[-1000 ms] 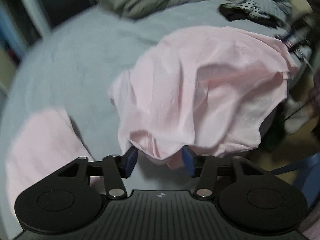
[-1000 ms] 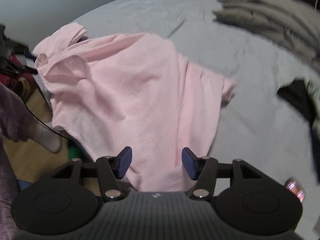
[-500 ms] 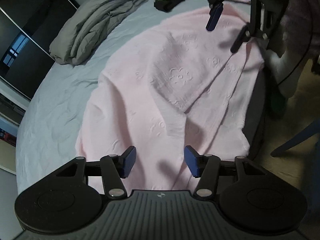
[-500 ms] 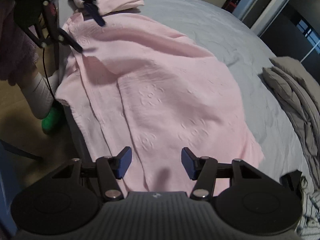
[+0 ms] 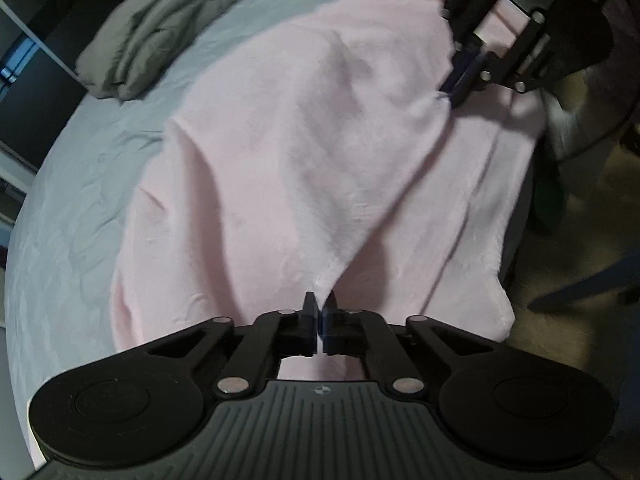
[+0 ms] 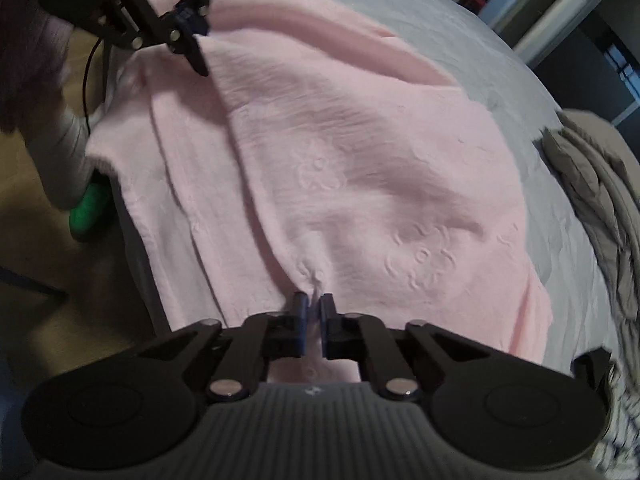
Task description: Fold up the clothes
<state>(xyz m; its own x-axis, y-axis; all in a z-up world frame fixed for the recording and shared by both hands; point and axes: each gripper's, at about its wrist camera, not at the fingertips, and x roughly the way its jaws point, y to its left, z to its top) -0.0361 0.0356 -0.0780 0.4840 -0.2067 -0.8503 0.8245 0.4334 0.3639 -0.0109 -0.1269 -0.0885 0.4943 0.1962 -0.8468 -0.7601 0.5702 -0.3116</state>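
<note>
my left gripper is pinched tight on a peak of the pink garment, which lies spread across the grey bed with one edge hanging off the side. a heap of grey-brown bedding lies further back on the bed. my right gripper is clamped the same way on another bunched bit of the pink garment, cloth puckering between the blue pads.
</note>
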